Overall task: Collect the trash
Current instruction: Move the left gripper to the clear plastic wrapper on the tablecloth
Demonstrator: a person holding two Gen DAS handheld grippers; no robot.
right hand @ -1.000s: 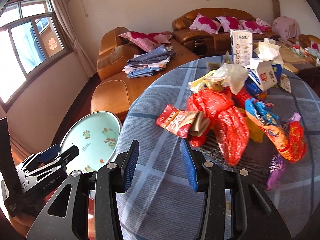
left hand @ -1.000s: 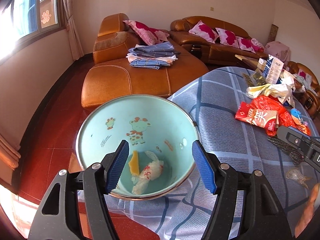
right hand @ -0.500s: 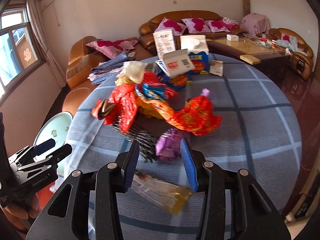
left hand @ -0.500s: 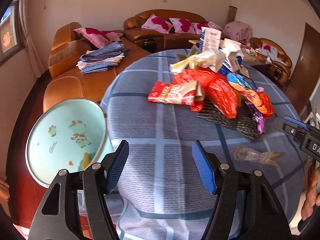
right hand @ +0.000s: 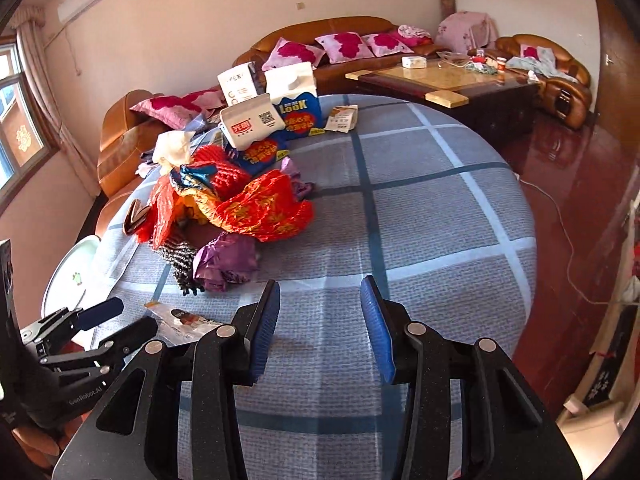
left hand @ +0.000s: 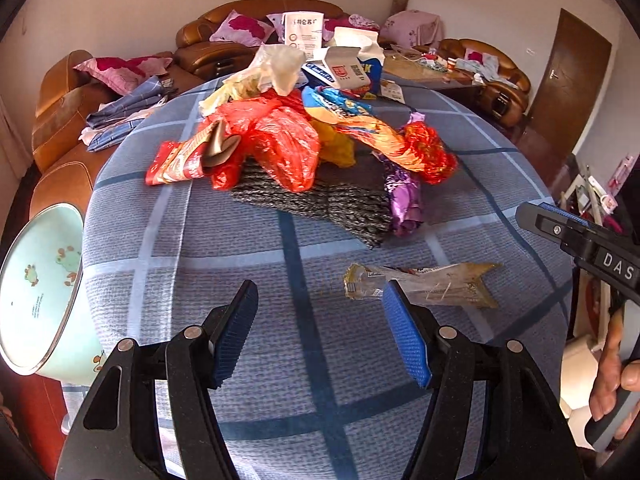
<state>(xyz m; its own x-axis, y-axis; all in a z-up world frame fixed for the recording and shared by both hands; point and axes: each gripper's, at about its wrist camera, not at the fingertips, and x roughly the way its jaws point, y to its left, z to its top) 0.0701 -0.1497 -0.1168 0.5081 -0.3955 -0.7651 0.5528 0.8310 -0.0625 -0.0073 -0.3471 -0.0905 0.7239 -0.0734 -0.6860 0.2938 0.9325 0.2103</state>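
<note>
The blue carton (right hand: 297,114) at the far edge of the trash pile (left hand: 304,140) reads "LooK"; the white box (right hand: 250,126) leaning on it has a QR code. A crinkled clear wrapper (left hand: 420,286) lies on the checked surface (left hand: 280,240), nearer than the pile, long axis running left-right; its print's too blurry to read, I think. Left gripper (left hand: 320,328) and right gripper (right hand: 320,328) both have fingers apart, nothing between. A mint bin (left hand: 36,288) sits left of the pile.

A blue-grey tablecloth (left hand: 240,248) checked with dark blue and white stripes is seen. Red plastic bags (left hand: 276,140), an orange wrapper (left hand: 376,132) and a purple wrapper (left hand: 404,200) are piled ahead of the blue-padded left gripper (left hand: 320,332). The mint-green bin (left hand: 36,280) at its left is printed with cartoon animals.
</note>
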